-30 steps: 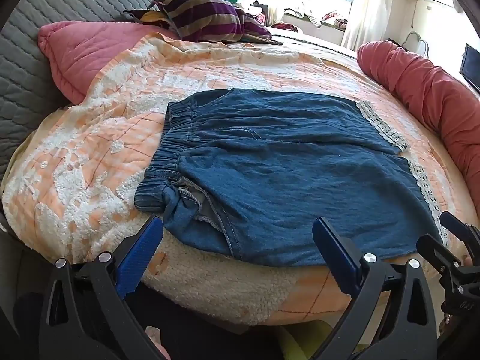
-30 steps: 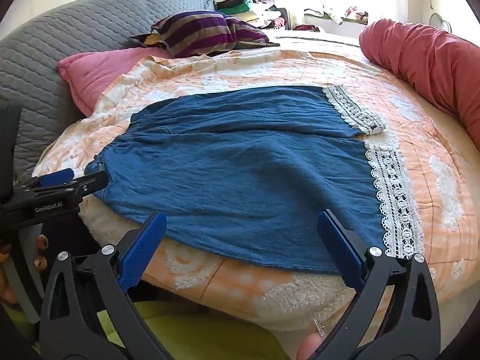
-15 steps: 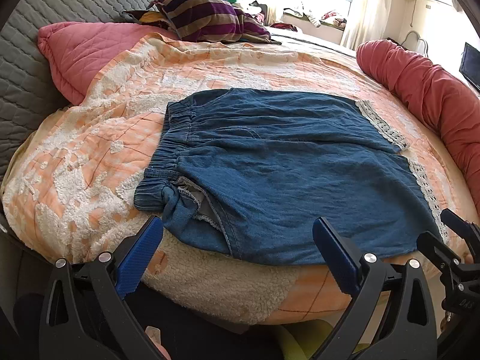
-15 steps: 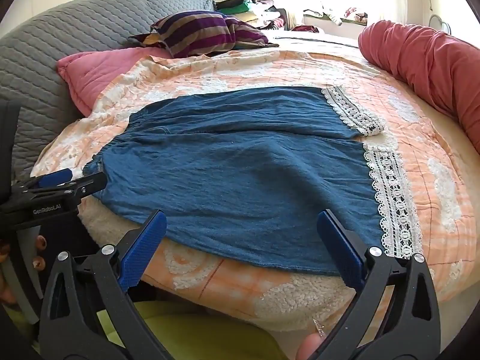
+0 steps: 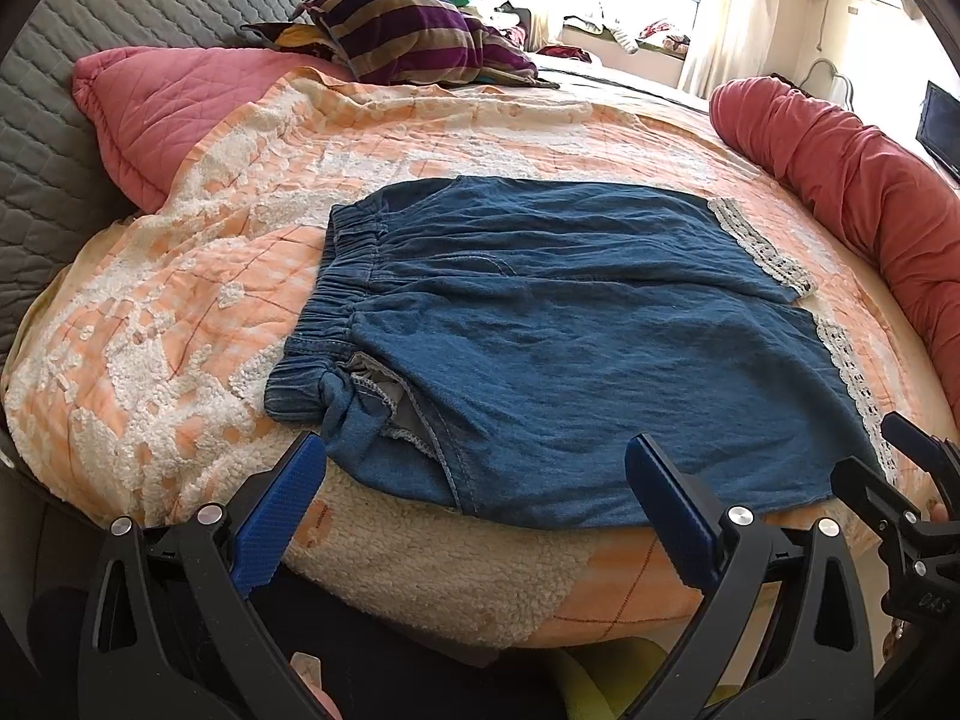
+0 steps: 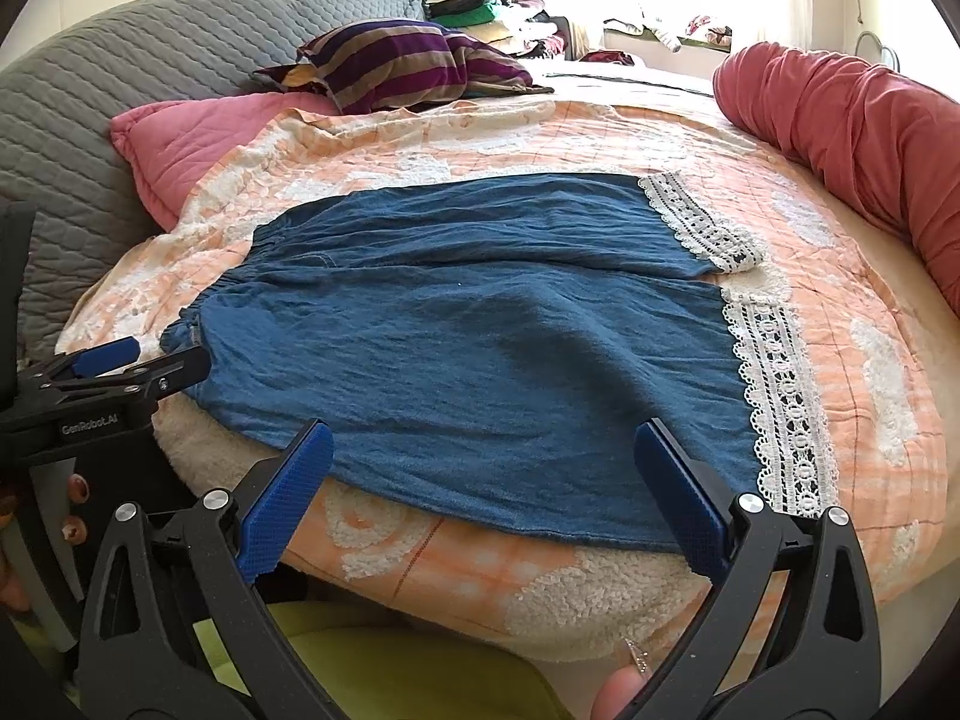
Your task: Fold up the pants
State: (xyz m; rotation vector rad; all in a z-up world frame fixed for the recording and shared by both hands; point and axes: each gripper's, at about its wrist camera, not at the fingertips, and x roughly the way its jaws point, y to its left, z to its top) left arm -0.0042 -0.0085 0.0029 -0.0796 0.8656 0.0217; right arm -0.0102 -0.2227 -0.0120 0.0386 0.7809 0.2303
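Blue denim pants (image 5: pixel 570 336) with white lace hems (image 6: pixel 774 384) lie flat on the bed, waistband (image 5: pixel 342 294) to the left and legs to the right. They also show in the right wrist view (image 6: pixel 480 348). My left gripper (image 5: pixel 474 480) is open and empty, just short of the pants' near edge by the waistband corner. My right gripper (image 6: pixel 480 468) is open and empty at the near edge by the lace hem. Each gripper shows at the side of the other's view.
An orange and white blanket (image 5: pixel 180 300) covers the round bed. A pink pillow (image 5: pixel 168 114) and a striped cushion (image 5: pixel 414 36) lie at the back left. A red bolster (image 5: pixel 870 192) runs along the right. A grey quilted headboard (image 6: pixel 120 72) stands behind.
Both grippers have crept slightly forward and lower toward the pants' near edge. The pants have not moved.
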